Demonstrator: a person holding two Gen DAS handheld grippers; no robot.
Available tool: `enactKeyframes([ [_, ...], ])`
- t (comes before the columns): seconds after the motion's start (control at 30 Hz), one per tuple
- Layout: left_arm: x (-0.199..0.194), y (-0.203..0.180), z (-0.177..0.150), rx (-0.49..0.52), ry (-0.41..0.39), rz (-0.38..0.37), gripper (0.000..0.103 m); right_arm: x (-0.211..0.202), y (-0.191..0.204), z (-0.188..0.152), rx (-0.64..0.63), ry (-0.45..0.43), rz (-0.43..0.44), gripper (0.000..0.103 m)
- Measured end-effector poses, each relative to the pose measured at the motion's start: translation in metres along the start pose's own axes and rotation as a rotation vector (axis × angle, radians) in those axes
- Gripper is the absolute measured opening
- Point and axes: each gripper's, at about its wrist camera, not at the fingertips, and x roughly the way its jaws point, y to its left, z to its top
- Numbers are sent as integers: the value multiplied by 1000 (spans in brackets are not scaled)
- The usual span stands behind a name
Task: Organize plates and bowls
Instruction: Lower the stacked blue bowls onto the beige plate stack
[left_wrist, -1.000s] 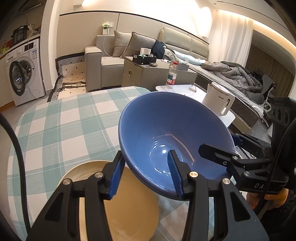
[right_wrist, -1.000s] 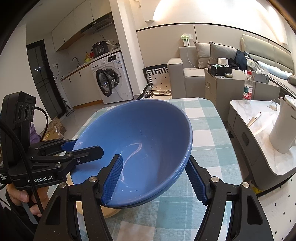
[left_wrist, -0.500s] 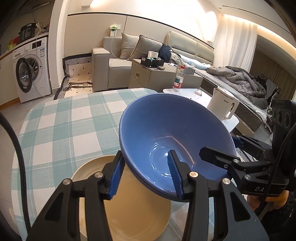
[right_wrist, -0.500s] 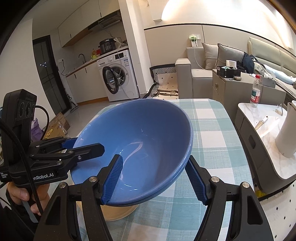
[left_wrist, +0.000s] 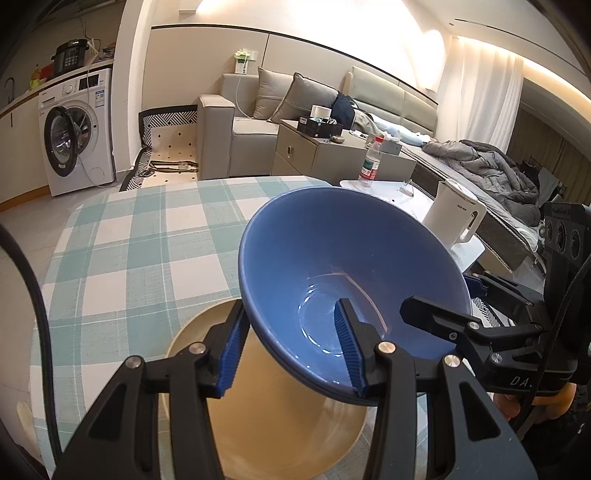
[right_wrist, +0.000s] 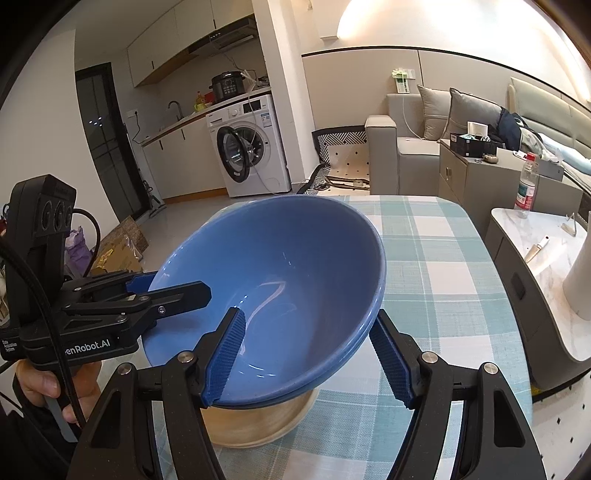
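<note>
1. Left wrist view: the blue bowl (left_wrist: 343, 280) hangs tilted, its near wall caught between the two blue pads of the left gripper (left_wrist: 291, 350), one pad outside under the rim, the other inside the bowl
2. The left gripper is clenched on that wall
3. Right wrist view: the same blue bowl (right_wrist: 273, 280) has its right-hand rim between the pads of the right gripper (right_wrist: 308, 354); the left pad lies inside against the inner wall, the right pad sits outside below the rim
4. Whether that outer pad actually presses on the bowl I cannot tell, so the right grip is unsure
5. Below the jaws and under the bowl lies a cream bowl (left_wrist: 273, 413), resting on the checked tablecloth (left_wrist: 147, 251)
6. Beyond the jaws to the right stands a white kettle (left_wrist: 456, 218) on a side table
</note>
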Motion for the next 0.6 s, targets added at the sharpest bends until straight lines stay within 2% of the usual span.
enactKeyframes([
  [0.6, -10, 32, -16, -39, -1, 64, 46, 31, 25, -4, -31, 22, 70, 72],
])
